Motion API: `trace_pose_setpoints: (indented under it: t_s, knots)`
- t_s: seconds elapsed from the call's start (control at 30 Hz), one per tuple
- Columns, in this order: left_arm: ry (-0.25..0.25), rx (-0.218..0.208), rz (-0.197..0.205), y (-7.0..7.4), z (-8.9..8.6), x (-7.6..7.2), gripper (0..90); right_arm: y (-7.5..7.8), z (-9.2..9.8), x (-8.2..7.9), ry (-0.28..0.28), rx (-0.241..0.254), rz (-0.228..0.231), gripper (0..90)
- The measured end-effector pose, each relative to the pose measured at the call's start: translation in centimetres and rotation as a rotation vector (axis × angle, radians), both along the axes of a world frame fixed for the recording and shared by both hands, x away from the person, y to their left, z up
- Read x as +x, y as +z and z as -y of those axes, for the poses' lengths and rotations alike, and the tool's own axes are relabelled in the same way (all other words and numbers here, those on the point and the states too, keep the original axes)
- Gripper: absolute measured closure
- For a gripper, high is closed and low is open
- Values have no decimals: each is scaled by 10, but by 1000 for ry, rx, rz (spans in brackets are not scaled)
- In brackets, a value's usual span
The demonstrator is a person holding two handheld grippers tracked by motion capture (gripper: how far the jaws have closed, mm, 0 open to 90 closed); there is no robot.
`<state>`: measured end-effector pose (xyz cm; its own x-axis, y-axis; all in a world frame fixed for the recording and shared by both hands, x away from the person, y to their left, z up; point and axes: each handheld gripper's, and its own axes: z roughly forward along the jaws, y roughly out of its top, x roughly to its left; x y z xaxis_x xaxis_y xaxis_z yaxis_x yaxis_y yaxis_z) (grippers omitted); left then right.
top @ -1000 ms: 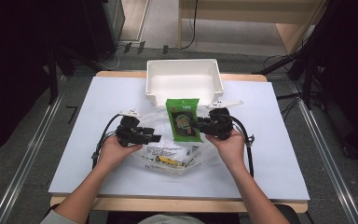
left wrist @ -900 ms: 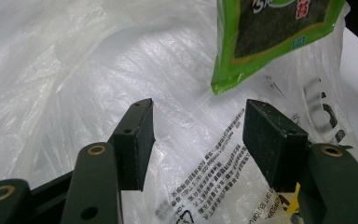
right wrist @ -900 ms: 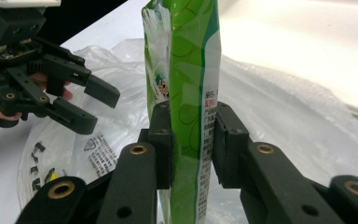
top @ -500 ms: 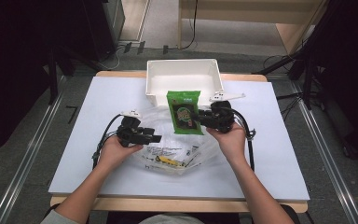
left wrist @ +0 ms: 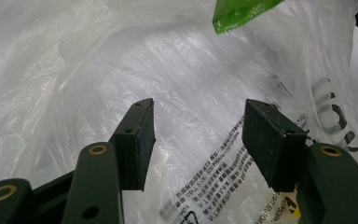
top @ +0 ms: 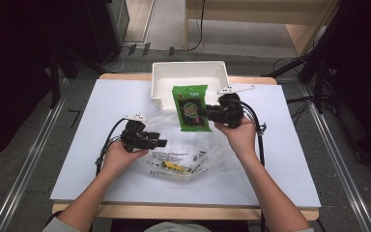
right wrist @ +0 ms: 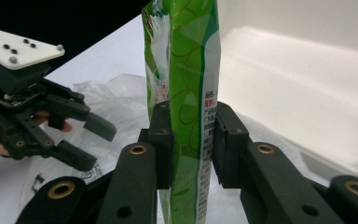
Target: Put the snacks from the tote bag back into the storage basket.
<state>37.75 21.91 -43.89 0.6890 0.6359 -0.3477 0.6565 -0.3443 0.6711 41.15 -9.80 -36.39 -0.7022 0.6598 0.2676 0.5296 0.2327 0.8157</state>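
A green snack packet (top: 191, 107) hangs upright above the clear plastic bag (top: 183, 157), in front of the white bin (top: 188, 77). My right gripper (top: 206, 115) is shut on the packet's lower edge. In the right gripper view both pads press on the packet (right wrist: 186, 70). My left gripper (top: 158, 143) rests at the bag's left side, open, with nothing between its fingers. The left gripper view looks into the crinkled bag (left wrist: 191, 84), and a corner of the packet (left wrist: 240, 11) shows at the top. The left gripper (right wrist: 93, 144) also appears in the right gripper view.
The white table (top: 77, 145) has bare room to the left and right of the bag. The white bin (right wrist: 307, 93) stands at the table's far edge, just behind the packet. Black cables trail from both grippers.
My right gripper has risen with the green packet and carried it a little toward the bin. The left gripper has kept still at the bag.
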Motion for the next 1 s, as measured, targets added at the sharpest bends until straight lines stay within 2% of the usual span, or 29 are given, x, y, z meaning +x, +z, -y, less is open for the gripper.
trace_pose_setpoints:
  t_s: [0.3,0.43,0.6,1.0]
  knots:
    - [2,8,2,-1,0,0,460,16,2,15,-22,13,19,738]
    - [-3,12,1,0,0,0,460,22,1,25,-42,-10,30,738]
    - [-5,6,-2,-1,1,0,460,28,2,37,-68,-16,35,739]
    - [-13,0,-9,-2,2,0,460,34,-11,63,-107,-36,58,740]
